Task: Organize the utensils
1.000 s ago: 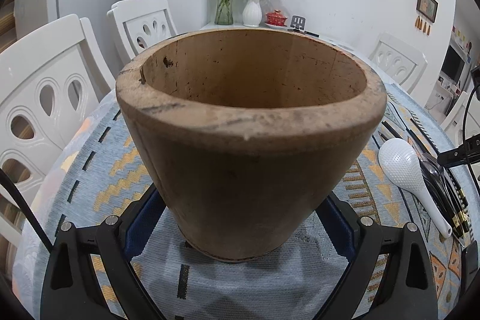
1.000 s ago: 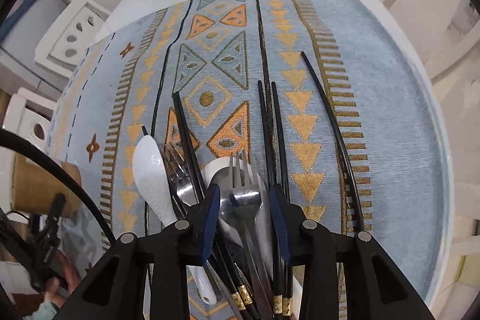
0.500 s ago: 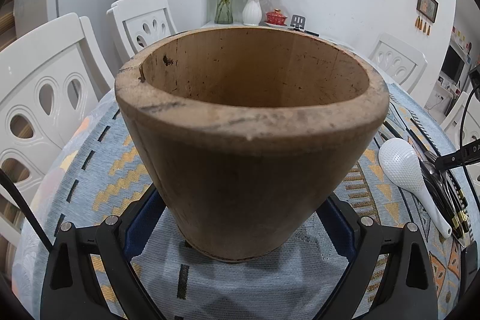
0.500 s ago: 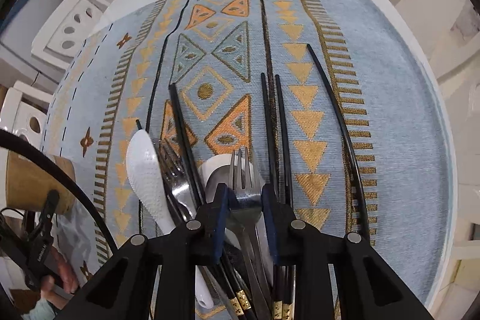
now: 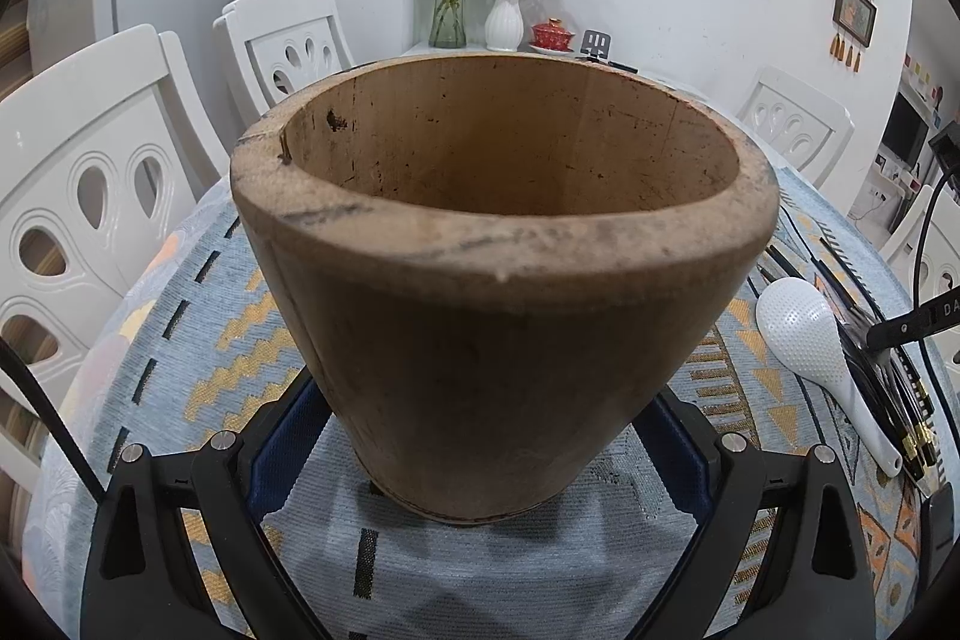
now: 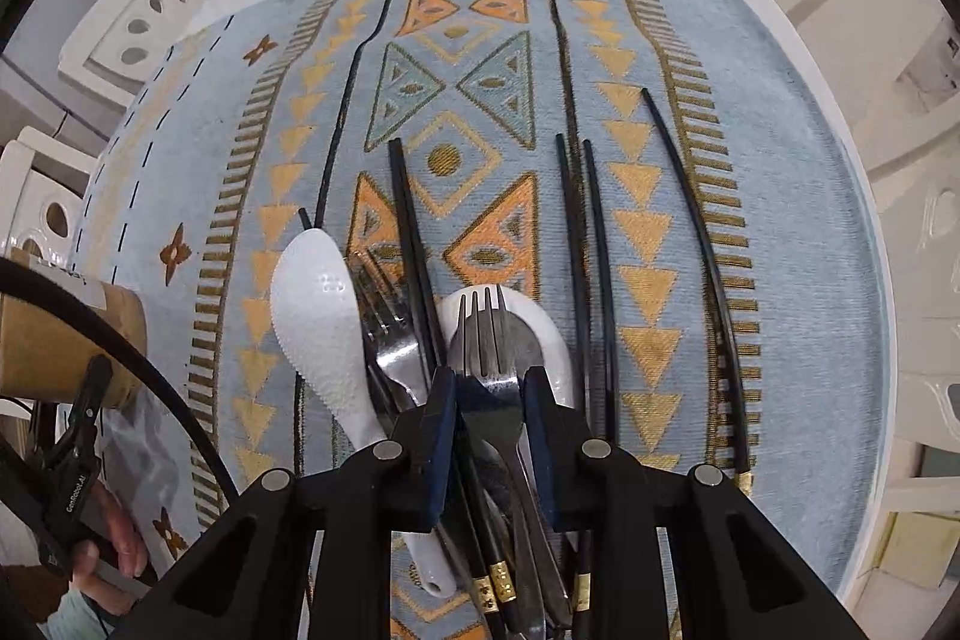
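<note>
Right gripper (image 6: pixel 489 388), lower centre of the right wrist view: its jaws have just been closing and now grip the neck of a steel fork (image 6: pixel 483 340), blue pads pressed to either side. The fork lies on top of the utensil pile, tines toward the top of the frame, over a white spoon bowl (image 6: pixel 555 340).

Left gripper (image 5: pixel 480 436), bottom of the left wrist view: clenched on the base of the wooden holder (image 5: pixel 498 292), which stands upright on the patterned cloth (image 5: pixel 198 370) at frame centre, its mouth open and nothing visible inside.

Step in hand, as judged: the pick of the first utensil. The next move calls for a straight lift clear of the pile without dragging its neighbours, then a carry to the holder and a handle-down drop.

Count, right wrist view:
- Forks: two, the gripped one and a second fork (image 6: pixel 384 334) just left of it.
- White spoons: two, counting the dimpled rice paddle (image 6: pixel 318 322) at left.
- Black chopsticks (image 6: pixel 585 244): at least five; the pile hides part, so the total is uncertain.
- Holder: one.
</note>
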Motion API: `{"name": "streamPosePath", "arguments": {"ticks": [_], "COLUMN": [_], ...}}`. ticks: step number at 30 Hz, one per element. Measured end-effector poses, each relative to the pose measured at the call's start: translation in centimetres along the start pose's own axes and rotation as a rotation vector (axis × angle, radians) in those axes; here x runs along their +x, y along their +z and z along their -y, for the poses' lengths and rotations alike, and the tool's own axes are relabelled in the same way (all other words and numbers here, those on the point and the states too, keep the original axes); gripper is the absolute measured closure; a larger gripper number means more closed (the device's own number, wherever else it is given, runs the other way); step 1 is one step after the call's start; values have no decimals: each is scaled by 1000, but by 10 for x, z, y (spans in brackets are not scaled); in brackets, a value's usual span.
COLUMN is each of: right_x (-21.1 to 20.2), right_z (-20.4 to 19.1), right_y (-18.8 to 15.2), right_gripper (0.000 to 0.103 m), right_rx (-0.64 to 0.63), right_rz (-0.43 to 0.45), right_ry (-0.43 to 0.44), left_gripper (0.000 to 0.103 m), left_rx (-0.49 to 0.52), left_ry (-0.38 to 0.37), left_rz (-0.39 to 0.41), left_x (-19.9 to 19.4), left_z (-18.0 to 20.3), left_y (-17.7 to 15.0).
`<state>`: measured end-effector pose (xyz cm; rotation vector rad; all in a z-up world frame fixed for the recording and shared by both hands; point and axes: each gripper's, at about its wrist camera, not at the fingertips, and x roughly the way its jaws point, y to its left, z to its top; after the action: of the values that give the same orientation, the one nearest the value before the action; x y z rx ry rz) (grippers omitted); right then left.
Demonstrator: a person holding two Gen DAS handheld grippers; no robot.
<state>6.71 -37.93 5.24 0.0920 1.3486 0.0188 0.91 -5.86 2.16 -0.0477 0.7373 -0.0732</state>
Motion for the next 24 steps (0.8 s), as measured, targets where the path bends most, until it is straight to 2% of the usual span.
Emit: {"name": "streamPosePath", "arguments": {"ticks": [1,7,11,16,24], "right_x": [1,1,2,6,16], "right_z": [-2,-7,-11,-22,-34], "right_y": [1,2,3,6,10], "right_gripper": [88,88,89,96,96], "right_rx": [0,9,-2,-48,-80], "right_rz": [-6,-30,-36,-59,-76], "right_ry": [-1,50,32,36,20], "left_gripper": [7,7,7,7,7], "left_rx": [0,0,-1,-1,-5], "left_ry": [0,0,0,-1,-4], "left_rz": [0,0,0,0,-1], "left_x": [0,0,0,0,0], "left_z": [0,0,0,0,2], "left_y": [0,0,0,0,-2]}}
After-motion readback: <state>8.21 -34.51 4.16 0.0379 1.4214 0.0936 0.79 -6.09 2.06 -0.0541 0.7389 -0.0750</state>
